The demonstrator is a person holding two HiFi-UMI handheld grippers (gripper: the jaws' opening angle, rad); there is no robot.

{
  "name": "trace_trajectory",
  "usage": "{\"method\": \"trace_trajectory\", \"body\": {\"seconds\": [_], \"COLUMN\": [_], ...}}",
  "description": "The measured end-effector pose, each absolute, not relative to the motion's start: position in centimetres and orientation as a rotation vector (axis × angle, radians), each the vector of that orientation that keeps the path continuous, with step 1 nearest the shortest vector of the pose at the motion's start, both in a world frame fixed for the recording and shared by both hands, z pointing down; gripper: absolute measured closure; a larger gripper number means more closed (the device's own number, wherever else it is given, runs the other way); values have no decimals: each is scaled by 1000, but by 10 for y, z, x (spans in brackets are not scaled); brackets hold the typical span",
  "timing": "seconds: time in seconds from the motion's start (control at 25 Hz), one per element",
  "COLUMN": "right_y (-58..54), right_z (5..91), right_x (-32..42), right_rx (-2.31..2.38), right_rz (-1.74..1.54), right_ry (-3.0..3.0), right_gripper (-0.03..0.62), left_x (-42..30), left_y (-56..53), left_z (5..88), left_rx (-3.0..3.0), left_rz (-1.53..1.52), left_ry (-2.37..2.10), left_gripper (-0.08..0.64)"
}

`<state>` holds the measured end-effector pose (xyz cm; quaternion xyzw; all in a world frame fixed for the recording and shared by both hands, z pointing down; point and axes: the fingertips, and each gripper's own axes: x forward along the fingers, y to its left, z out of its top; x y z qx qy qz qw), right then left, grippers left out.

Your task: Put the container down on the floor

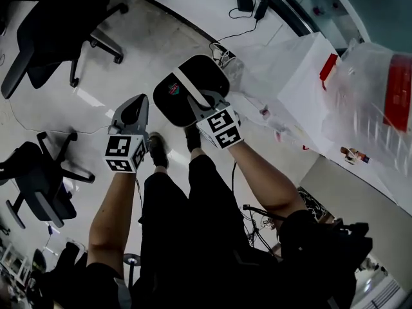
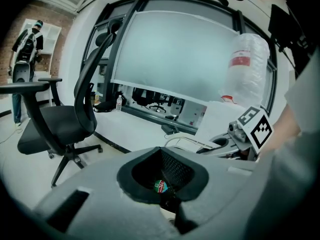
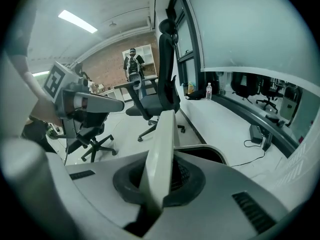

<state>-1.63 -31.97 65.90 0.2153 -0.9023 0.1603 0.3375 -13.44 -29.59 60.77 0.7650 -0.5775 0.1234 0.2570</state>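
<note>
The container (image 1: 175, 102) is a black oval bin with a white rim and a white handle strip (image 1: 193, 90). It hangs in the air above the pale floor (image 1: 161, 40), in front of the person's legs. My right gripper (image 1: 205, 105) is shut on that handle strip. In the right gripper view the strip (image 3: 162, 144) stands upright between the jaws of my right gripper (image 3: 159, 186), with the bin's rim (image 3: 200, 147) just behind. My left gripper (image 1: 136, 105) is to the left of the bin, apart from it. Its jaws look shut with nothing in them in the left gripper view (image 2: 166, 186).
Black office chairs stand at the upper left (image 1: 55, 18) and at the left (image 1: 38, 182). White bags and clear plastic (image 1: 309, 76) lie to the right, with cables (image 1: 225, 51) beside them. The person's shoes (image 1: 158, 150) are below the bin. Another person (image 3: 132, 64) stands far off.
</note>
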Motion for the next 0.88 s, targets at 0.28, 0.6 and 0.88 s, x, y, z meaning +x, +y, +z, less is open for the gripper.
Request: {"method": "trace_trajectory", "body": {"seconds": [0.28, 0.6, 0.88], "right_y": [-337, -350, -359], "right_z": [707, 777, 827], "right_x": [-15, -20, -26], "right_rx": [571, 562, 571], "right_rz": [438, 478, 509], "right_ry": [-2337, -2303, -2271], "right_gripper": [583, 583, 583], "left_x": [-131, -129, -127], "left_y": [-309, -317, -320], "left_z": [659, 723, 762], "left_rx": [2021, 1975, 1962], "left_rz": [350, 384, 403], "left_ry": [-1567, -1536, -1497], "left_gripper": [554, 554, 554]}}
